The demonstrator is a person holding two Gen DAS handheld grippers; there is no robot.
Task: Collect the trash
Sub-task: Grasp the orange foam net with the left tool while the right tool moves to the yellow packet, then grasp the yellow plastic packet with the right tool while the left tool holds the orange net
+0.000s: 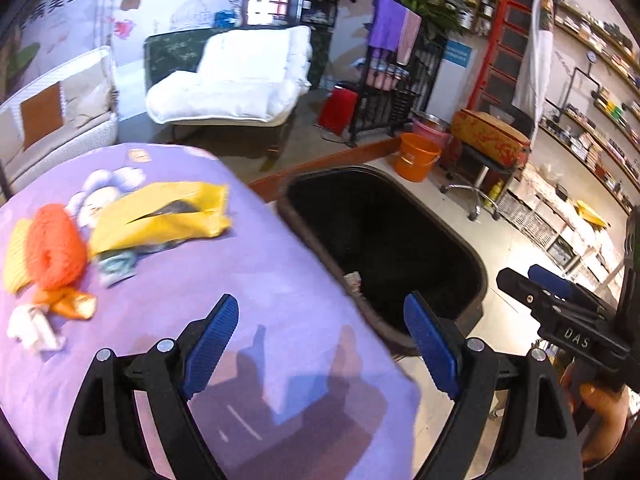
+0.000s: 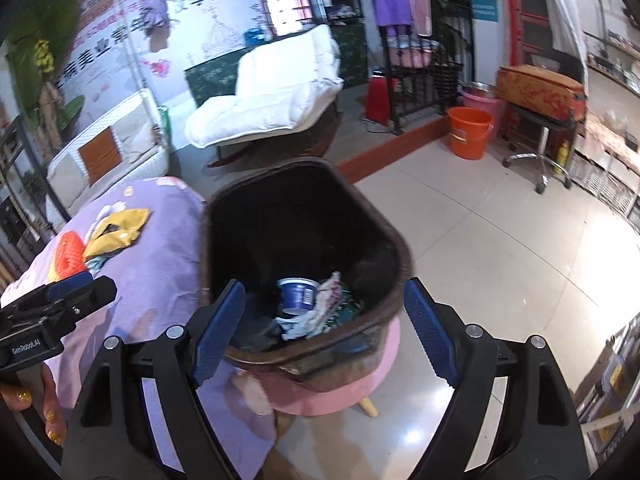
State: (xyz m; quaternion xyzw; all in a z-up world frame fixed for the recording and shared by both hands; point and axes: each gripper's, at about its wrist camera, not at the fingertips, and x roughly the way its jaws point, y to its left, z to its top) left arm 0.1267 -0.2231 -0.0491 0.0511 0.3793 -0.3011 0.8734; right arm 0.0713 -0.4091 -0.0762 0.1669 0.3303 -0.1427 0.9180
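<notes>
The left claw (image 1: 322, 344) hung with its blue pads spread wide and nothing between them, above the near edge of the purple-covered counter (image 1: 248, 280). Ahead and to its left, well apart from it, lay the trash: a yellow wrapper (image 1: 160, 216), an orange mesh sponge (image 1: 56, 248) touching it, and a crumpled white scrap (image 1: 32, 326) nearest the counter's left edge. To its right stood the dark trash bin (image 1: 476, 272), pressed against the counter. The right claw (image 2: 324, 328) was likewise spread apart and held nothing, poised over the bin's near rim (image 2: 316, 354). Just ahead of it, down inside the bin, lay a blue cup (image 2: 298, 296) on its side beside crumpled paper (image 2: 320, 312). The bin rested on a pink stool (image 2: 340, 388).
</notes>
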